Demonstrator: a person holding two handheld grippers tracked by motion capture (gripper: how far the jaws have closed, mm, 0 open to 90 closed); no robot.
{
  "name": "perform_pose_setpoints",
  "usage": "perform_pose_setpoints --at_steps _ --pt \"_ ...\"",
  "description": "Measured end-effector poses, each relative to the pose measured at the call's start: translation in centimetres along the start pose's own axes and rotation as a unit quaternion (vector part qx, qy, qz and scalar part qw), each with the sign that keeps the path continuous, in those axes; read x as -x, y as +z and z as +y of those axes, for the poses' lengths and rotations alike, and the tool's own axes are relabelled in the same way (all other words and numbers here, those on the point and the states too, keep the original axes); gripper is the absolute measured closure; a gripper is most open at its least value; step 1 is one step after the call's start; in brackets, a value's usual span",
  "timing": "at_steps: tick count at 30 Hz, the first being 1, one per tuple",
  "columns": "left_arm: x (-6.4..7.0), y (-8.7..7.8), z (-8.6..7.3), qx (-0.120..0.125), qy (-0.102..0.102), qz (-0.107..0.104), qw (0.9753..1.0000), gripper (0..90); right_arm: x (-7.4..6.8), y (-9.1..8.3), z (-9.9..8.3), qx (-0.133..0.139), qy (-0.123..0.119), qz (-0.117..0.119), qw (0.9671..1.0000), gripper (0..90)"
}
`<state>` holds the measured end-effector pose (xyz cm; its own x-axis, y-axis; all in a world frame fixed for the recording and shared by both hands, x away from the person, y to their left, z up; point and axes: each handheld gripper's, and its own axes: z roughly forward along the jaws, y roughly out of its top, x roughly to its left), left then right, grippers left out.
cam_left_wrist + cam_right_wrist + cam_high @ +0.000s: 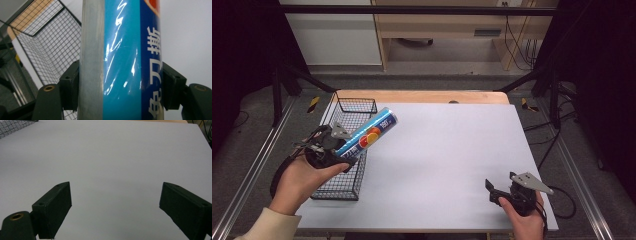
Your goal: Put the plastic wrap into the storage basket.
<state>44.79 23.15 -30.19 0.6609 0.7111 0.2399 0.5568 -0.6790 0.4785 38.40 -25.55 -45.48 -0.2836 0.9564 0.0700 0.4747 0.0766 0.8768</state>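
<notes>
— What do your fingers have right now?

— My left gripper [343, 150] has its fingers [71, 86] pressed against both sides of a blue tube [367, 134]. Up close, along the left fingers, the tube [120, 60] stands between the two black pads, with a silvery strip down one side, a light blue band in the middle and white characters on dark blue at the other side. My right gripper [493, 191] has its fingers [53, 208] spread wide with nothing between them, just the pale sheet below.

— Where is the tube, then?

— Lifted off the surface, tilted, its far end pointing up and away to the right. Its lower part sits over the wire basket [343, 186], which stands at the left edge of the surface. There is an orange and red mark on its side.

— And your hands?

— My left hand [302, 177] comes in from the bottom left, with a cream sleeve [269, 225] at the wrist. My right hand [524, 220] is near the bottom right corner, holding its gripper low over the surface.

— What about the surface and the room?

— The surface [447, 160] is a light grey-white sheet over a wooden top whose edge shows along the far side. Beyond it lie a grey floor, a white cabinet [334, 32], wooden furniture [447, 25] and black cables [519, 45]. Dark frame bars run along both sides.
</notes>
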Motion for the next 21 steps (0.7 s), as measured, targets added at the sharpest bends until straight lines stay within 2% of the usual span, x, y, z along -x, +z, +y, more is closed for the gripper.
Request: perform_pose_setpoints --at_steps 4,6,9,12,21 --pt "-0.1 0.3 -0.3 -0.009 -0.007 0.01 0.9999 31.8 0.0 0.0 0.0 0.001 -0.002 -0.002 1.0 10.8" --pt "-0.3 0.4 -0.6 -0.008 -0.015 0.001 0.9999 31.8 0.0 0.0 0.0 0.001 -0.002 -0.001 1.0 10.8" --pt "-0.2 0.5 -0.7 -0.015 -0.01 0.014 0.9997 31.8 0.0 0.0 0.0 0.001 0.0 -0.001 1.0 10.9" --pt "-0.3 0.5 -0.9 -0.017 -0.015 0.012 0.9997 31.8 0.0 0.0 0.0 0.0 0.0 0.001 1.0 11.0" --pt "-0.6 0.6 -1.2 -0.034 -0.023 0.032 0.9987 31.8 0.0 0.0 0.0 0.002 -0.004 -0.002 1.0 11.0"
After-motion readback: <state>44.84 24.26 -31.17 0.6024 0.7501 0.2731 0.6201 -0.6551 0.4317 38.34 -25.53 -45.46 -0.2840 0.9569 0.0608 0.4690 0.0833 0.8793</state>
